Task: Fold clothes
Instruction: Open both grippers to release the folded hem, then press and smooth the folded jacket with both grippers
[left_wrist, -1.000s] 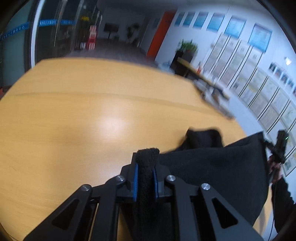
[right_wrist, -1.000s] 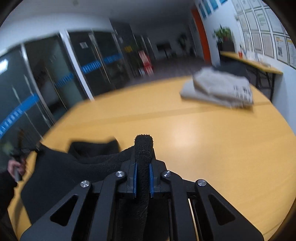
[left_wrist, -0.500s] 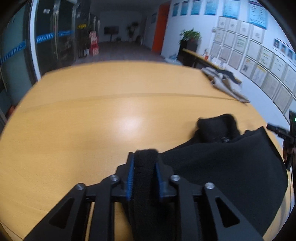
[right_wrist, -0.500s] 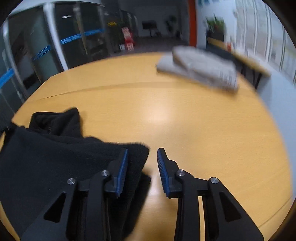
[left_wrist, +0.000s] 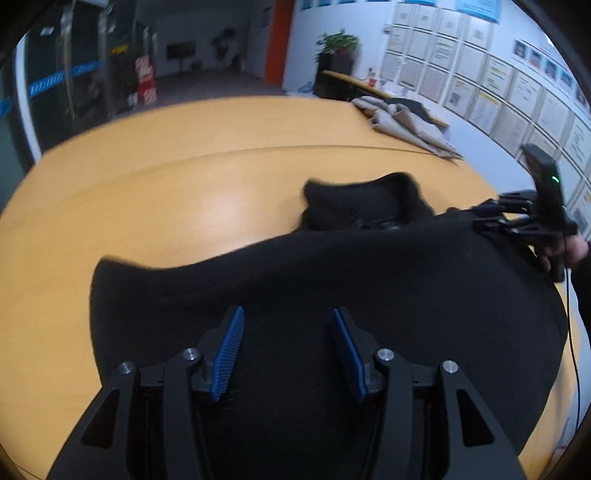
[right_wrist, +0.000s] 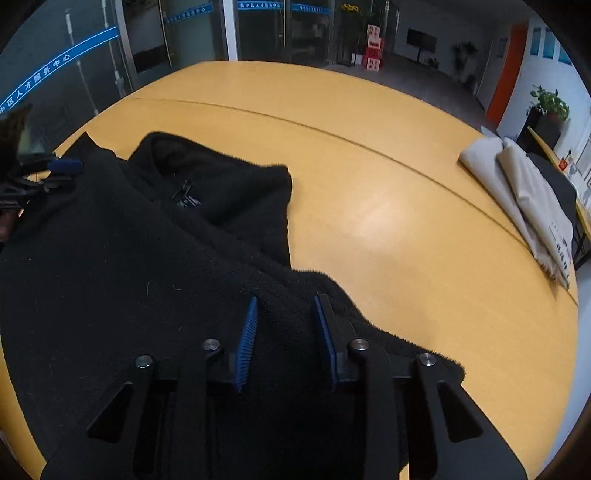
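Observation:
A black fleece garment (left_wrist: 332, 280) lies folded over on the yellow wooden table (left_wrist: 184, 192), its collar (right_wrist: 192, 173) showing at the far side. My left gripper (left_wrist: 286, 332) is open just above the fleece, holding nothing. My right gripper (right_wrist: 286, 325) is open above the garment's right edge (right_wrist: 369, 317), empty. In the left wrist view the right gripper (left_wrist: 517, 218) shows at the garment's far right corner. In the right wrist view the left gripper (right_wrist: 40, 173) shows at the far left edge.
A pile of folded beige and grey clothes (right_wrist: 528, 199) lies at the table's far right; it also shows in the left wrist view (left_wrist: 406, 125). A seam (right_wrist: 332, 136) runs across the tabletop. Glass doors and a wall of framed papers surround the room.
Both grippers were shut on the fleece's edge and held it up. The right let go first, then the left. The garment now lies flat on the table.

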